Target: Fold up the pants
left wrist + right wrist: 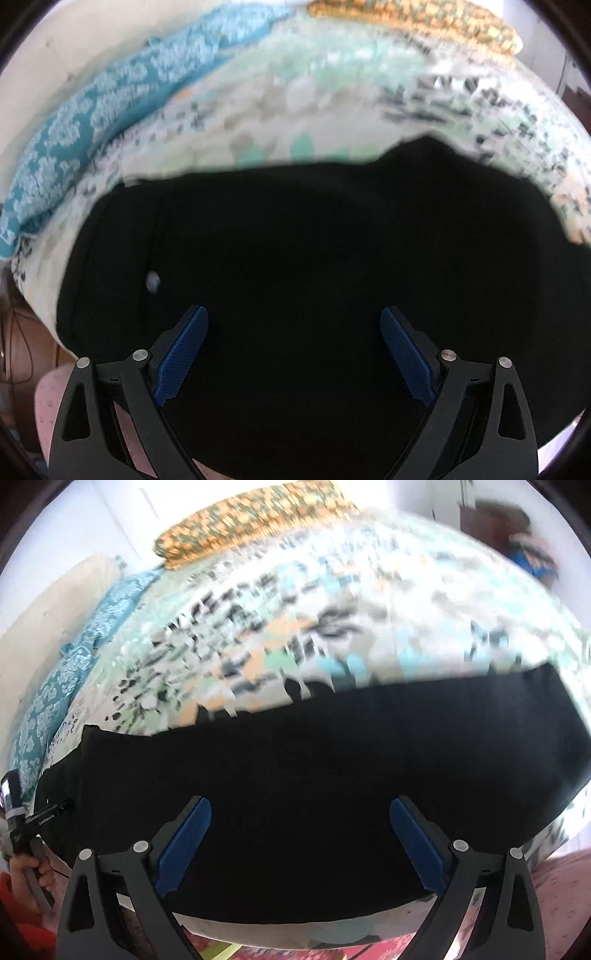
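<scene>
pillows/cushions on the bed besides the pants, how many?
2. A teal patterned cushion lies along the bed's left edge by the wall; an orange patterned pillow lies at the far end. The black pants or the blur may hide more.

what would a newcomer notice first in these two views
The black pants catch the eye first, a dark slab across the near edge of the bed and filling the lower half of both views. Behind them spreads a busy patterned sheet, with a teal pillow at its left edge and an orange pillow at the far end. Each claw, left and right, hangs open over the pants.
</scene>
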